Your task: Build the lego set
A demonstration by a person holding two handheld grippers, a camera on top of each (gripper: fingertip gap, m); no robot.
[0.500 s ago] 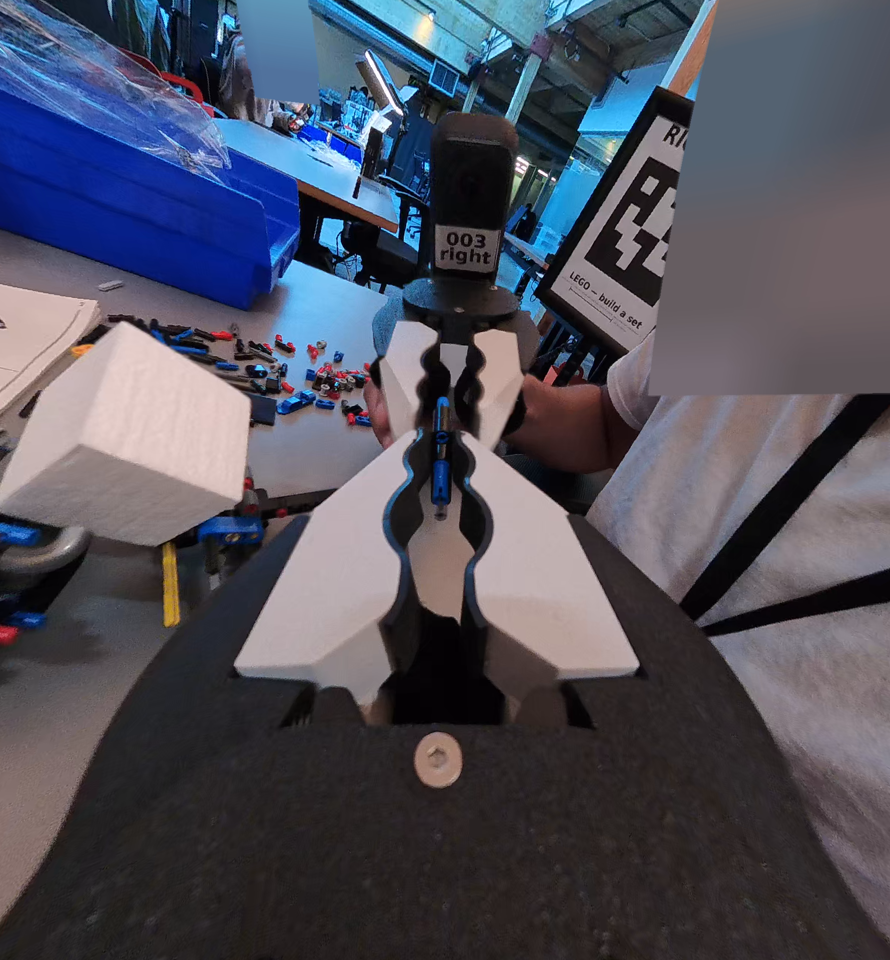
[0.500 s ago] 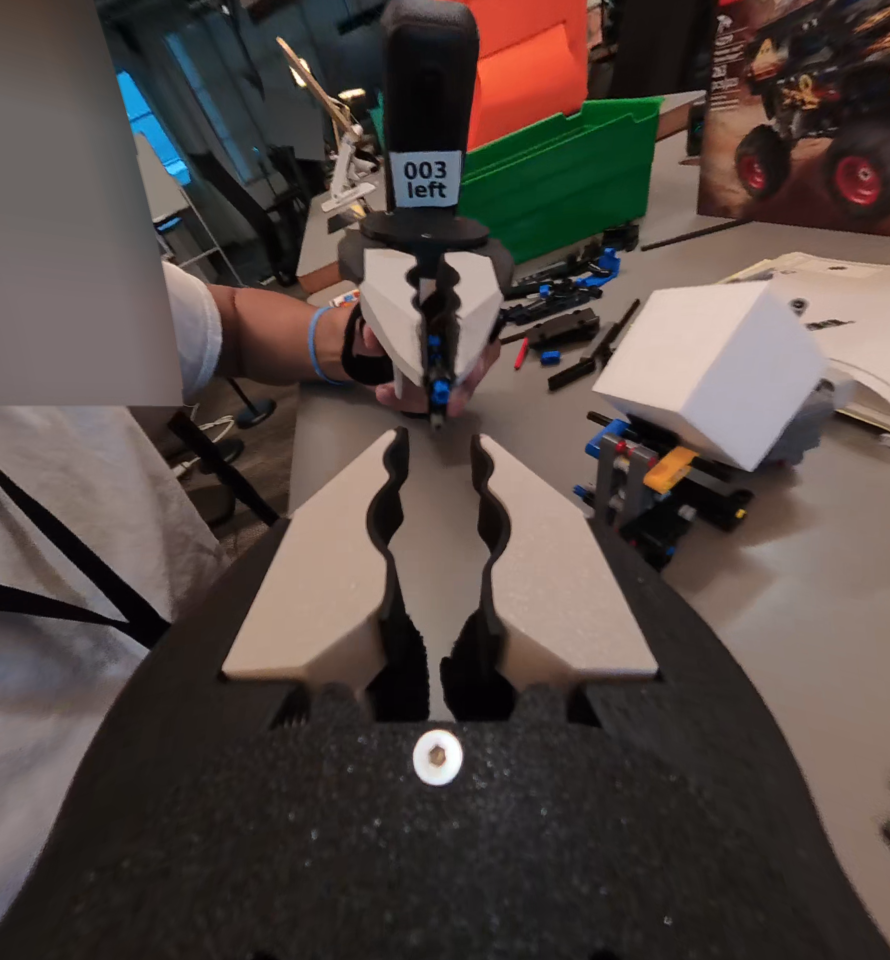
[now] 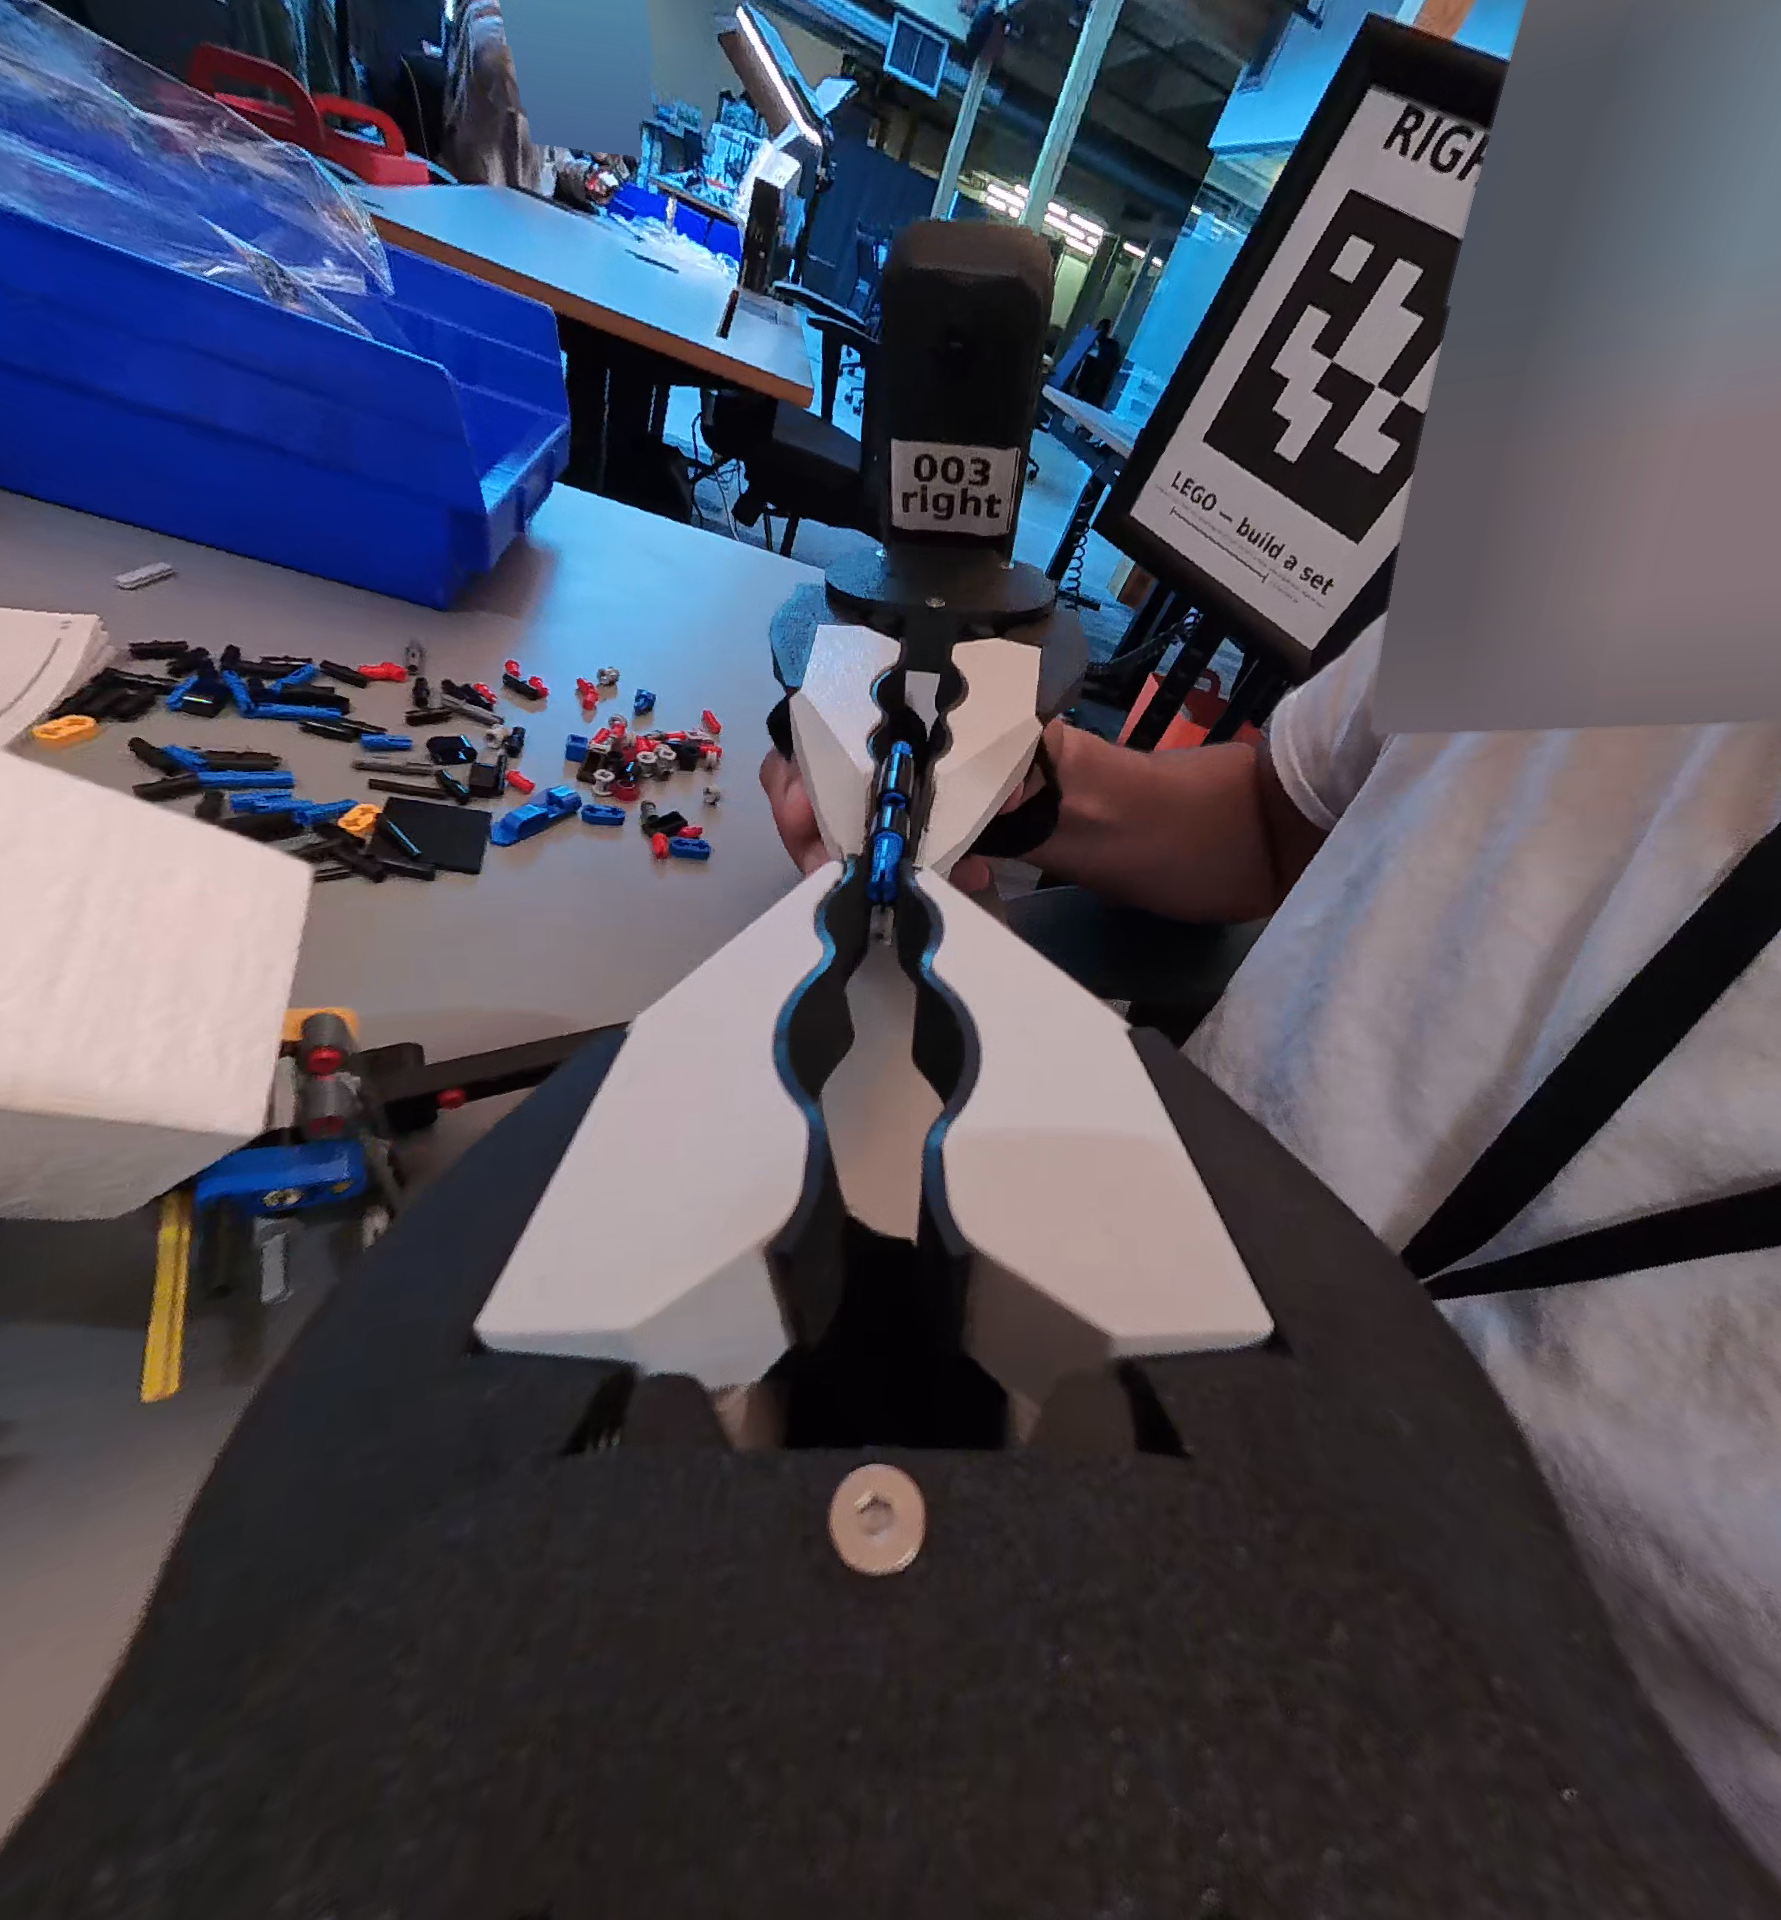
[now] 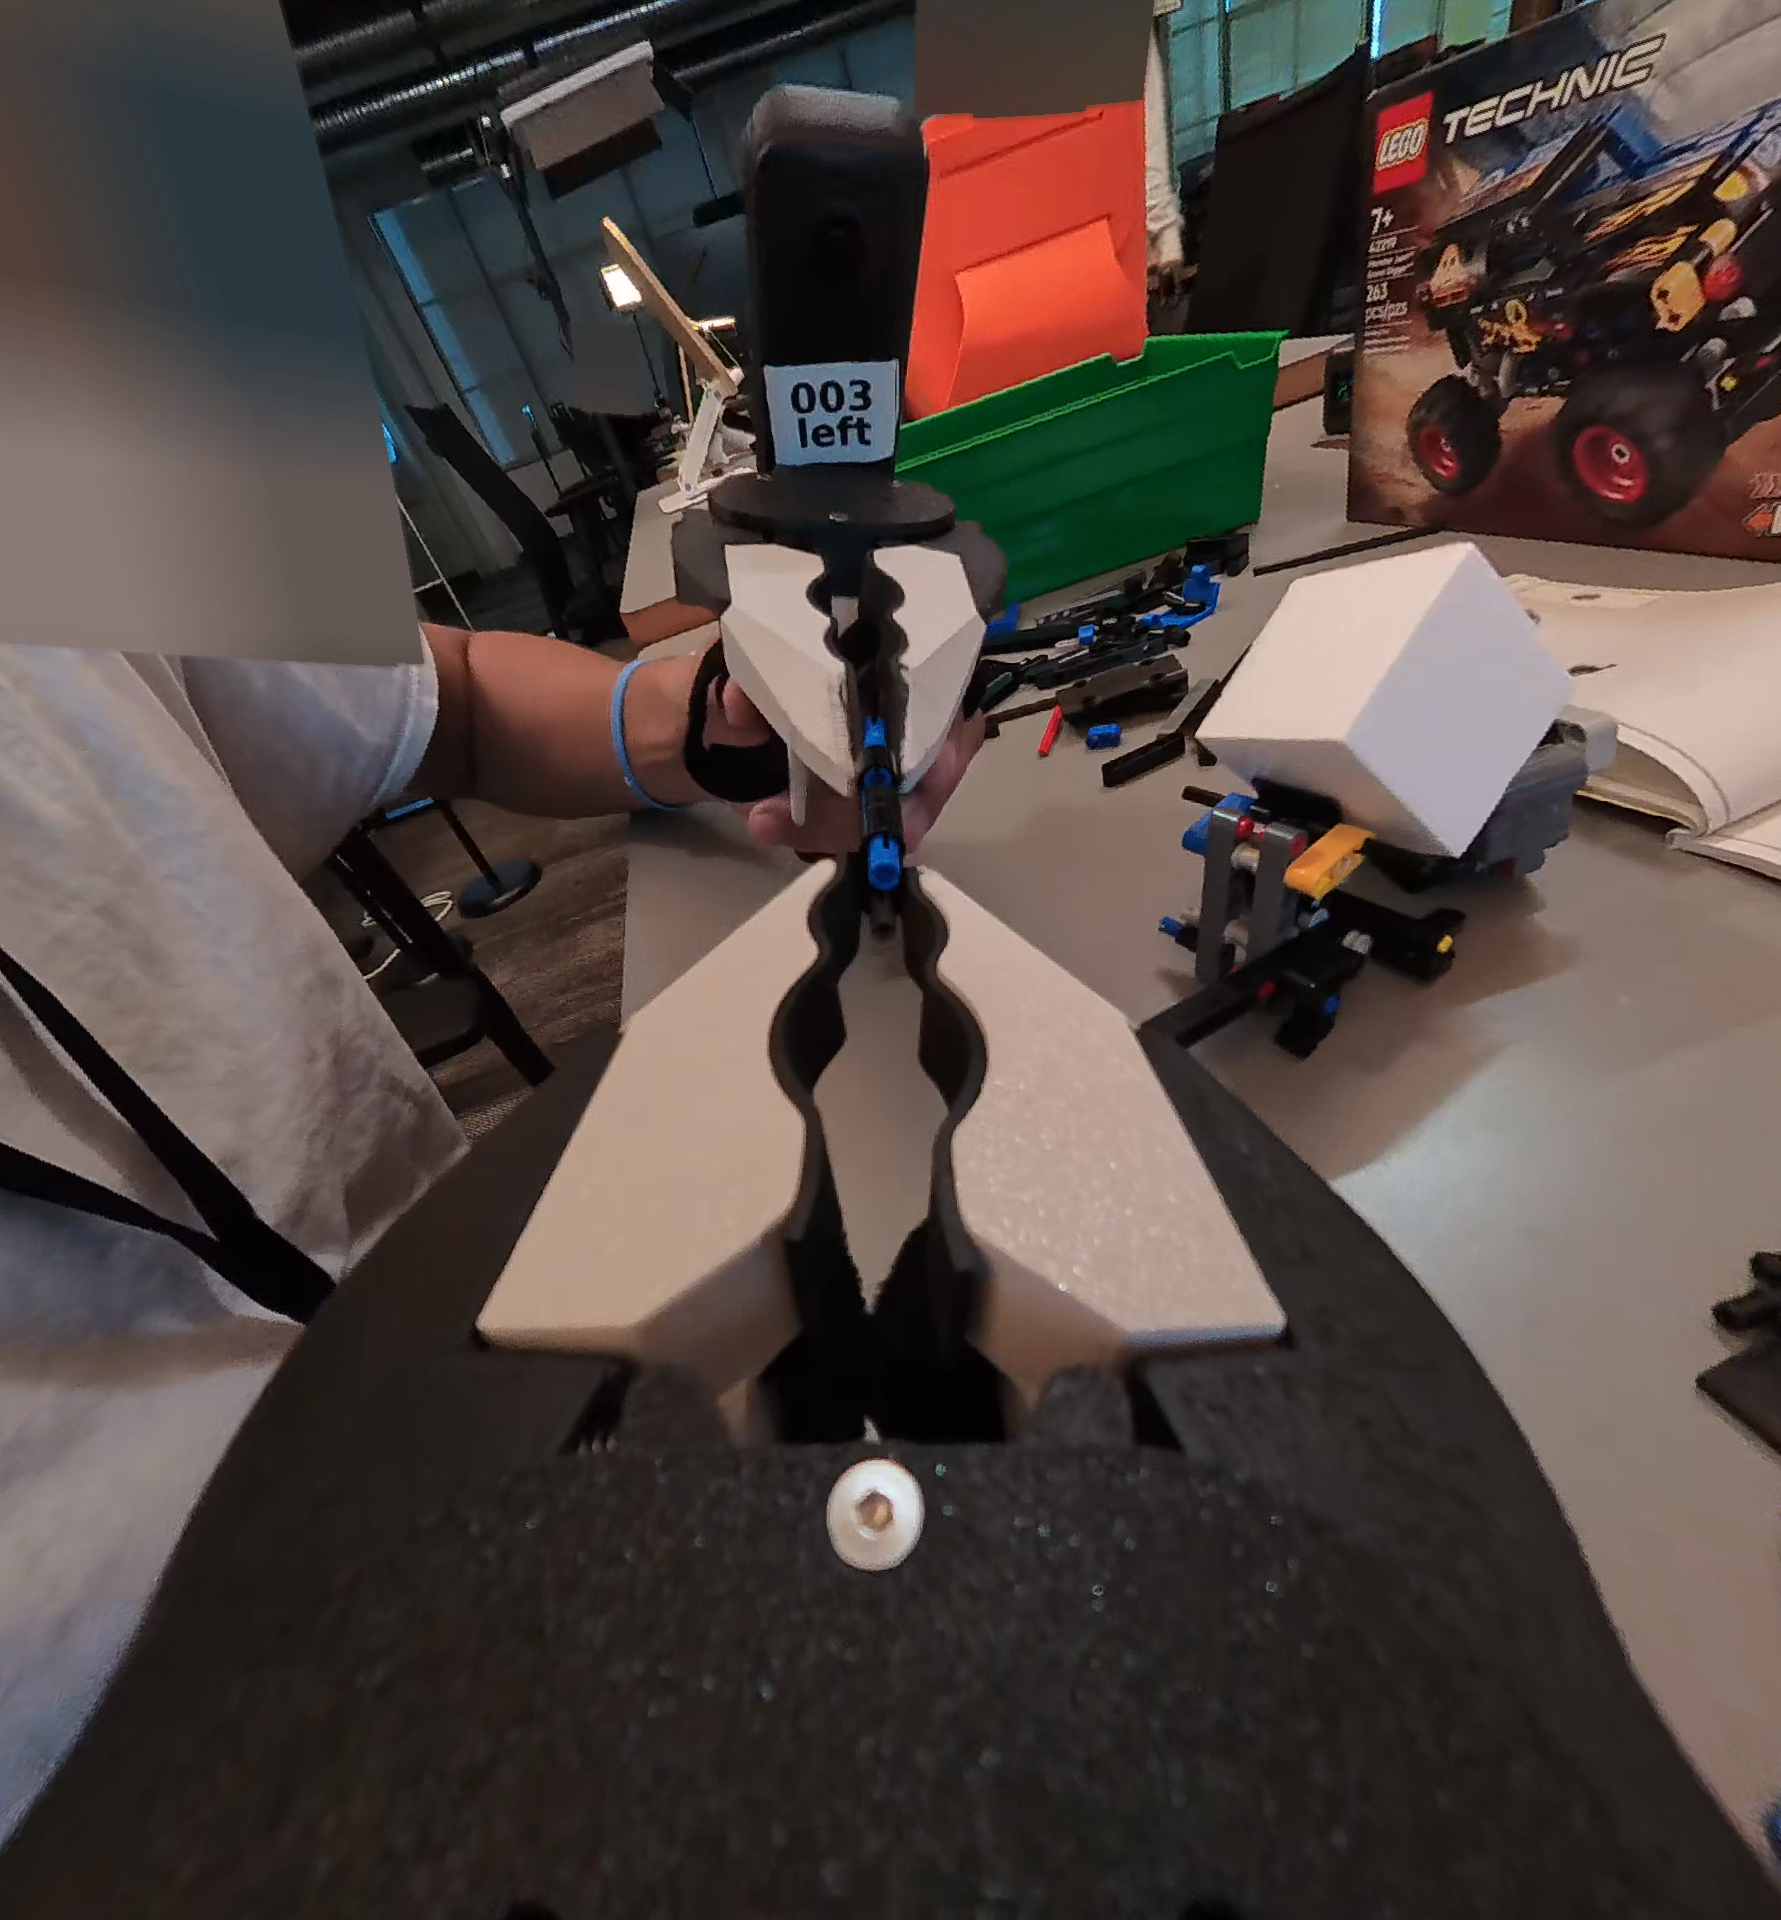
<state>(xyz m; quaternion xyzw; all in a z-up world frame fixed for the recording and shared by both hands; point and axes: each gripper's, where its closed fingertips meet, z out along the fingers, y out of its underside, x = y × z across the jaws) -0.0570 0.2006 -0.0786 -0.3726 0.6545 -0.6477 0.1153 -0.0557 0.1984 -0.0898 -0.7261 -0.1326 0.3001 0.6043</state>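
Left tongs (image 3: 881, 914) and right tongs (image 4: 881, 904) both clamped on pin stack (image 3: 888, 831), above surface (image 3: 553, 935) edge (tiny, stiff, slippery plastic): pinch ends, keep axis straight.

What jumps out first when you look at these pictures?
The left gripper and right gripper meet tip to tip, both pinching one thin blue pin. Next comes the big white block, tilted on the half-built model, on the table beside them.

You're in an open workshop: storage bins (image 3: 242, 416) upper left, long workbenches (image 3: 595, 281) behind your tabletop (image 3: 553, 935).
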